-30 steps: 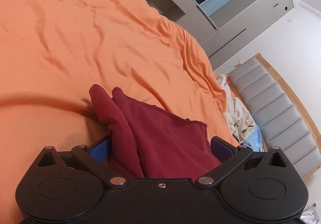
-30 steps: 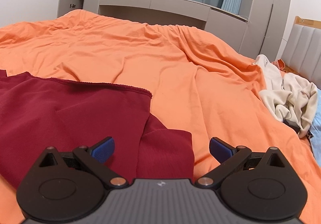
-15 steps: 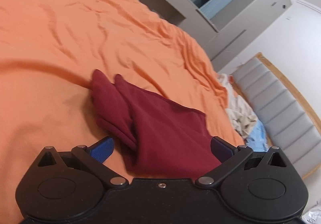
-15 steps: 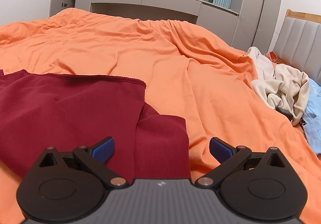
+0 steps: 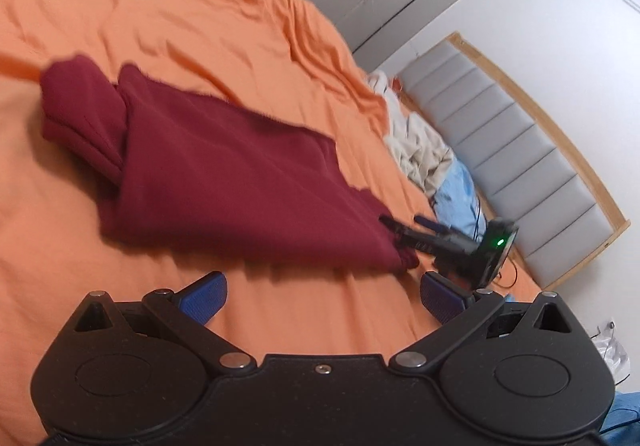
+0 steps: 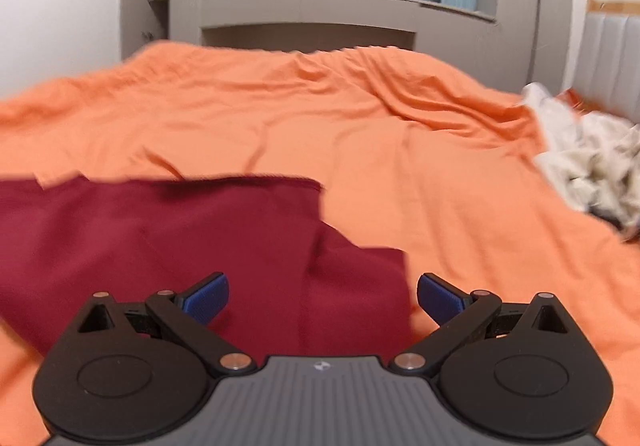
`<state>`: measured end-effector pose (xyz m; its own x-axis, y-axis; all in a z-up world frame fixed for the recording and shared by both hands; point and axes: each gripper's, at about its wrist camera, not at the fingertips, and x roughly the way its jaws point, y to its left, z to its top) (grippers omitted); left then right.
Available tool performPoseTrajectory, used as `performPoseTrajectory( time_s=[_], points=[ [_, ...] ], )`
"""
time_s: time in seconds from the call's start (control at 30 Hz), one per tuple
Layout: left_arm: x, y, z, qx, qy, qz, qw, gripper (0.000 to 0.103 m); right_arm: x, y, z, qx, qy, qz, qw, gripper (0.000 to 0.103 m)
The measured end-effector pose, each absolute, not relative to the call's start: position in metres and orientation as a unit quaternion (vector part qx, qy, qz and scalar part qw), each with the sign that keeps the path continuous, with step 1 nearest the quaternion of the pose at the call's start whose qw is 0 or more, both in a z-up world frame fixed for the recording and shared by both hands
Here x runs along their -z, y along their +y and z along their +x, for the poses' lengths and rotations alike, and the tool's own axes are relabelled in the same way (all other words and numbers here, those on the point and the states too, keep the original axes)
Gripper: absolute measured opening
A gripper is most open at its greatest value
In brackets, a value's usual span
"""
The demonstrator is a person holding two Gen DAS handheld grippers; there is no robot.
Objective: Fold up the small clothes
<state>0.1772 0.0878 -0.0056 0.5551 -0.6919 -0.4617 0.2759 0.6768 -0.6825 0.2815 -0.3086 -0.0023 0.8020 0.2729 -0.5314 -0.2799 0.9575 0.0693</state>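
Left wrist view first: my left gripper point(image 5: 323, 296) hangs over bare orange bedsheet point(image 5: 168, 18), blue pads spread wide with nothing between them — the dark red garment point(image 5: 224, 182) lies flat just ahead, one sleeve folded at its far end. Over on the right wrist view, my right gripper point(image 6: 323, 296) has just been narrowing a little, jaws still apart, garment cloth lying between the pads but not pinched. Cream clothes point(image 6: 592, 166) sit heaped well off to the right.

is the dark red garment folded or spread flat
Partly folded: the dark red garment lies on the orange sheet with one end doubled over, layered edges showing.
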Motion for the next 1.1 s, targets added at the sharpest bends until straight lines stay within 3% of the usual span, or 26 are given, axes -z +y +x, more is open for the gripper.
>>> performPoseTrajectory(
  time_s=[0.2,0.33,0.37,0.4,0.5,1.1],
  points=[
    [0.019,0.079,0.189,0.225,0.361,-0.292,0.856,0.102,0.018,-0.307,0.314,-0.176,0.329,0.043,0.927,0.057],
    [0.017,0.082,0.19,0.181,0.335,-0.306,0.873,0.102,0.028,-0.302,0.324,-0.179,0.347,0.038,0.92,0.045],
    [0.017,0.082,0.19,0.174,0.33,-0.309,0.875,0.102,0.029,-0.301,0.326,-0.179,0.348,0.04,0.919,0.037],
    [0.017,0.082,0.191,0.166,0.326,-0.312,0.877,0.102,0.029,-0.301,0.326,-0.176,0.346,0.043,0.921,0.022],
    [0.017,0.085,0.191,0.136,0.312,-0.318,0.885,0.102,0.026,-0.303,0.322,-0.159,0.337,0.042,0.927,0.007],
    [0.016,0.082,0.192,0.123,0.309,-0.294,0.896,0.102,0.026,-0.289,0.308,-0.128,0.328,-0.011,0.936,0.007]
  ],
)
